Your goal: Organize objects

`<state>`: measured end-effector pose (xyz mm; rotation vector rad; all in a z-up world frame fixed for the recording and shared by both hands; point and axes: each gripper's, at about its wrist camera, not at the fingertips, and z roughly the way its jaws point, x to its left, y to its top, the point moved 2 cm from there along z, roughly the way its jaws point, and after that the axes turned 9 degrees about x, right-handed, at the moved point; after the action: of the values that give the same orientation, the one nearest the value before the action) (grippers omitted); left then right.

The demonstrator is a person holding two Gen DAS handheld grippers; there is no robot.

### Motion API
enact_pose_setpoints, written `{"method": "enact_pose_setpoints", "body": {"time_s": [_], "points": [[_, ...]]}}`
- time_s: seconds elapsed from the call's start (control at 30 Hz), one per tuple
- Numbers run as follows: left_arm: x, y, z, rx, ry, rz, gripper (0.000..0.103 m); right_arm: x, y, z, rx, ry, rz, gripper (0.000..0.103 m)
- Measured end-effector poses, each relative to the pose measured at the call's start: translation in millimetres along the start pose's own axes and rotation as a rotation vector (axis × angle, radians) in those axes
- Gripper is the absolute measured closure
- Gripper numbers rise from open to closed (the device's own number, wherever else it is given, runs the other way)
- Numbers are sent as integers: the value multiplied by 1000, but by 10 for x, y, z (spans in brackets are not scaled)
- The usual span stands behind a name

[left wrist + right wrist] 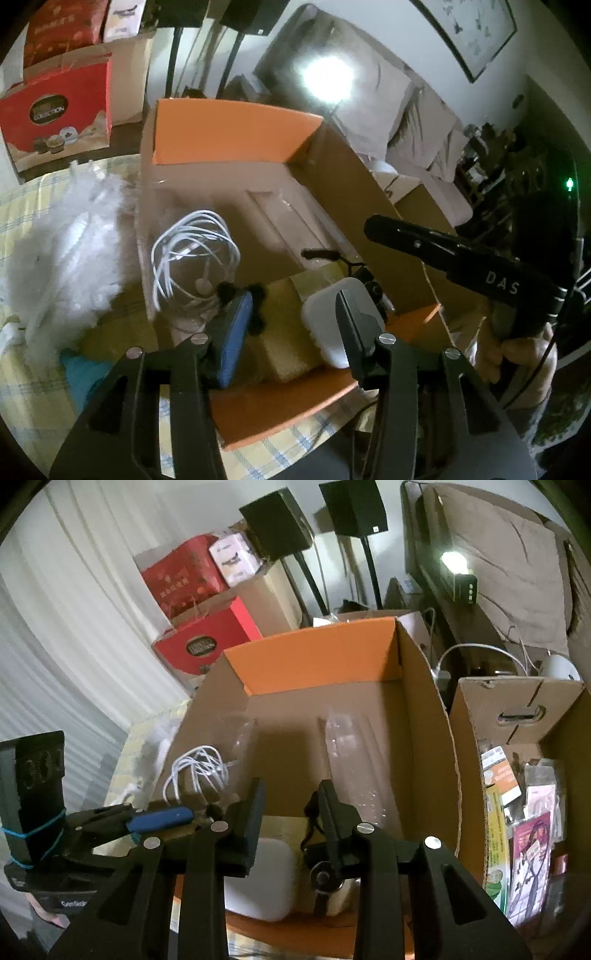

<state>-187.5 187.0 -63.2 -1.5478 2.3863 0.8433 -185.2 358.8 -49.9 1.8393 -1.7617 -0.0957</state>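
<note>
Looking down along my left gripper (291, 317), I find its jaws standing apart with nothing pressed between the pads; the blue-padded finger (236, 332) hangs over the near edge of the cardboard box (229, 133). A white case (332, 317) lies just under and beside the other finger, inside the box at its near end, on a tan inner flap (284, 325).

My right gripper (291, 808) also stands apart and holds nothing. From its own camera the white case (258, 878) sits low between the fingers and a little left of centre, with a small black clip-like piece (323, 877) touching its right side. I cannot tell what that piece is.

Both tools point down into the same near corner, so either hand is about equally close to the case, which looks already placed.

Farther in, toward the left wall, lies a loose coil of white cable (192, 251). It also looks settled in the box.

Beyond the right wall stands a second open carton (517, 716) full of packets, nearer my right hand, probably the next source.
</note>
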Motion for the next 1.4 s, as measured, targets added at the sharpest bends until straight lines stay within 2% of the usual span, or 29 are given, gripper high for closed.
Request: {"method": "enact_pose_setpoints", "body": {"time_s": [0.1, 0.13, 0.23, 0.33, 0.5, 0.63, 0.77, 0.93, 1.17, 1.4], "points": [[53, -24, -144, -26, 6, -11, 50, 55, -14, -63, -16, 10, -7, 70], [84, -42, -215, -40, 12, -19, 44, 80, -19, -81, -19, 10, -11, 70], [162, -89, -379, -69, 22, -34, 37, 187, -40, -131, -28, 15, -33, 68], [267, -163, -569, -107, 49, -54, 29, 302, -74, -168, -36, 21, -57, 60], [447, -319, -778, -146, 150, -70, 29, 548, -156, -201, -47, 25, -102, 42], [643, -476, -936, -178, 187, -108, 10, 741, -217, -176, -46, 19, -135, 34], [813, -600, -1056, -193, 215, -142, 8, 941, -260, -132, -42, 20, -167, 30], [1059, -741, -1254, -209, 260, -179, 7, 1142, -306, -94, -44, 44, -180, 17], [1385, -986, -1449, -224, 296, -227, 7, 1404, -368, 16, -23, 66, -212, 11], [1776, -1203, -1537, -218, 333, -291, 7, 1722, -475, 245, 12, 93, -266, 10]]}}
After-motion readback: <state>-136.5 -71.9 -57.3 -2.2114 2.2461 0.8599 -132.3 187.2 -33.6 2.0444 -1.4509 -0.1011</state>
